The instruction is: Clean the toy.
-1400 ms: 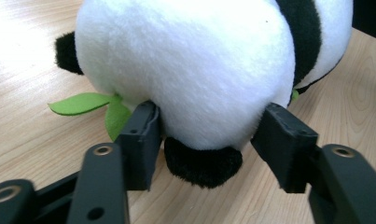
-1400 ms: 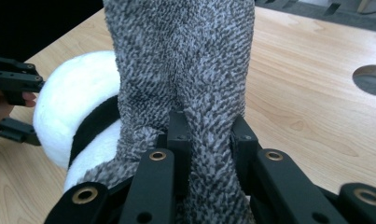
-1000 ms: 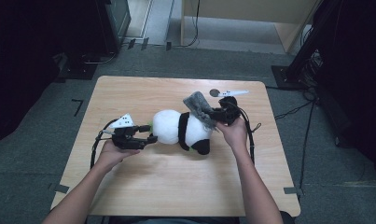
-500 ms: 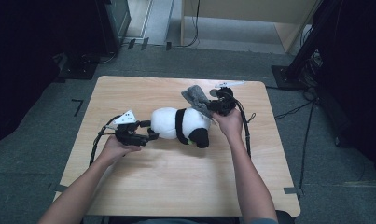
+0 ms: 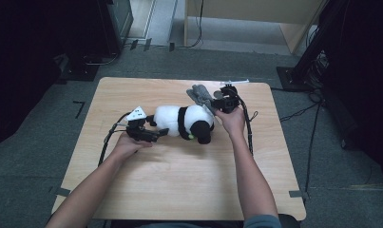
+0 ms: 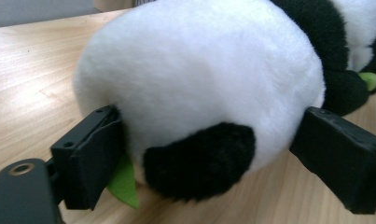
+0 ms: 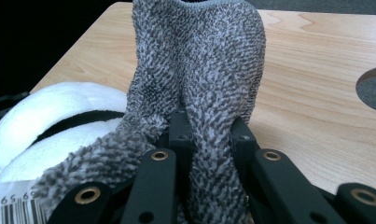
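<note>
A black-and-white panda plush (image 5: 184, 122) lies on its side across the middle of the wooden table (image 5: 179, 180). My left gripper (image 5: 158, 133) is at its rear end. Its jaws have just been opening and now stand wide on either side of the plush's white rump (image 6: 199, 74) without squeezing it. A green felt piece (image 6: 122, 182) pokes out by the near jaw. My right gripper (image 5: 217, 103) is behind the panda's head, shut on a grey knitted sock (image 5: 198, 92). The sock (image 7: 199, 56) rises between that gripper's (image 7: 209, 123) jaws.
A round hole (image 7: 372, 88) is cut in the tabletop near the far edge. A white strip (image 5: 236, 82) lies at the back edge. Cables (image 5: 248, 128) trail from both grippers over the wood. A barcode tag (image 7: 13, 210) shows beside the plush.
My right gripper has carried the grey sock toward the table's far edge. My left gripper's jaws have spread wider around the panda's rear, and the hand has shifted slightly toward the plush.
</note>
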Demonstrator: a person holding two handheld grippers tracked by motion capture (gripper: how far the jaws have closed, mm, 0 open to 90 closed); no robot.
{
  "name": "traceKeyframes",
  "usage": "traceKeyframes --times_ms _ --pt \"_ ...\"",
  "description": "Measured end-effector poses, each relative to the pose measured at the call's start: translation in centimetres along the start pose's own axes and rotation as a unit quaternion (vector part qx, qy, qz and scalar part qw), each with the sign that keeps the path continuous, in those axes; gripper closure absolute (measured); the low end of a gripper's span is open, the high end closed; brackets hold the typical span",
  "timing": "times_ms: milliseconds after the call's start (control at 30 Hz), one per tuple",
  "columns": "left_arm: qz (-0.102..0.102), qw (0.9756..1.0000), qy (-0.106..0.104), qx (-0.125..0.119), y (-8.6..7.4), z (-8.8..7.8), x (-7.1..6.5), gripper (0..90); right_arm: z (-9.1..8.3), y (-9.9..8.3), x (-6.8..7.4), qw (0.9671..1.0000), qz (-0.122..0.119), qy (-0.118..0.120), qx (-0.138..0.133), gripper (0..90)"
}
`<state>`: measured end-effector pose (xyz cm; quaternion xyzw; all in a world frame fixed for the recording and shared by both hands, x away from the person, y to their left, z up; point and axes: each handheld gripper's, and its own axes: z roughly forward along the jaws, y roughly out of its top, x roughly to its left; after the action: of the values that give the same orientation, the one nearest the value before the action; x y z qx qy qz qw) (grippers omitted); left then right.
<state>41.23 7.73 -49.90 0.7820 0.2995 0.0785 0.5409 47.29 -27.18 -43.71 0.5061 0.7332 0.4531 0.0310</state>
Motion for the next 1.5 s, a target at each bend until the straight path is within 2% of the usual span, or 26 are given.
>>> traceKeyframes --times_ms 100,267,333,433,500,633,767,833,933,1067,1133,1200,1300,1400,1500 --pt "-0.004 0.9998 0.011 -0.013 0.0 0.6 -0.1 6.7 0.2 0.0 -0.1 1.0 0.0 -0.006 -0.002 77.7" --pt "-0.019 0.9985 0.04 -0.031 -0.3 0.6 -0.6 21.5 -0.1 0.0 -0.2 0.9997 0.012 -0.015 -0.014 77.6" --pt "-0.009 0.9983 0.049 -0.029 -0.7 0.5 -1.0 28.4 -0.7 0.2 0.1 0.9994 0.013 -0.011 -0.031 77.5" --pt "-0.012 0.9988 0.044 -0.017 -0.6 0.2 -1.3 38.4 -2.1 0.7 1.2 0.9985 0.001 -0.012 -0.053 77.2" --pt "-0.021 0.9989 0.041 -0.008 -0.2 0.0 -1.5 41.2 -3.2 0.9 2.3 0.9979 -0.016 -0.013 -0.062 77.1" --pt "-0.077 0.9964 0.034 0.014 1.0 -0.8 -2.1 44.0 -5.5 1.1 5.6 0.9962 -0.053 0.007 -0.07 76.7" --pt "-0.085 0.995 0.045 0.028 1.7 -1.8 -3.4 43.4 -6.7 0.7 10.2 0.9913 -0.097 0.044 -0.076 75.2" --pt "-0.101 0.9934 0.045 0.029 1.6 -2.0 -3.9 42.7 -6.2 0.1 12.4 0.989 -0.12 0.058 -0.064 74.9" --pt "-0.107 0.9929 0.045 0.029 1.3 -2.0 -4.4 42.1 -4.5 -1.1 14.4 0.9879 -0.124 0.082 -0.044 75.0" --pt "-0.125 0.9908 0.044 0.028 1.1 -1.9 -4.3 41.5 -1.7 -2.6 15.6 0.9898 -0.118 0.079 -0.011 75.1" --pt "-0.127 0.9907 0.043 0.025 1.0 -1.9 -4.3 41.4 -0.6 -3.1 16.1 0.99 -0.129 0.058 -0.001 75.1" --pt "-0.129 0.9902 0.045 0.028 1.0 -1.8 -4.4 41.3 0.5 -3.4 16.2 0.9895 -0.14 0.036 0.011 75.0" --pt "-0.137 0.9892 0.044 0.025 0.8 -1.8 -4.2 41.1 1.1 -3.9 15.8 0.9895 -0.14 0.035 0.004 74.8" --pt "-0.136 0.9895 0.043 0.023 0.8 -1.8 -4.2 40.9 0.9 -3.8 15.3 0.9896 -0.14 0.033 0.004 74.6" --pt "-0.136 0.9895 0.043 0.023 0.8 -1.8 -4.2 40.8 0.3 -3.7 14.8 0.9899 -0.141 0.019 0.005 74.5"
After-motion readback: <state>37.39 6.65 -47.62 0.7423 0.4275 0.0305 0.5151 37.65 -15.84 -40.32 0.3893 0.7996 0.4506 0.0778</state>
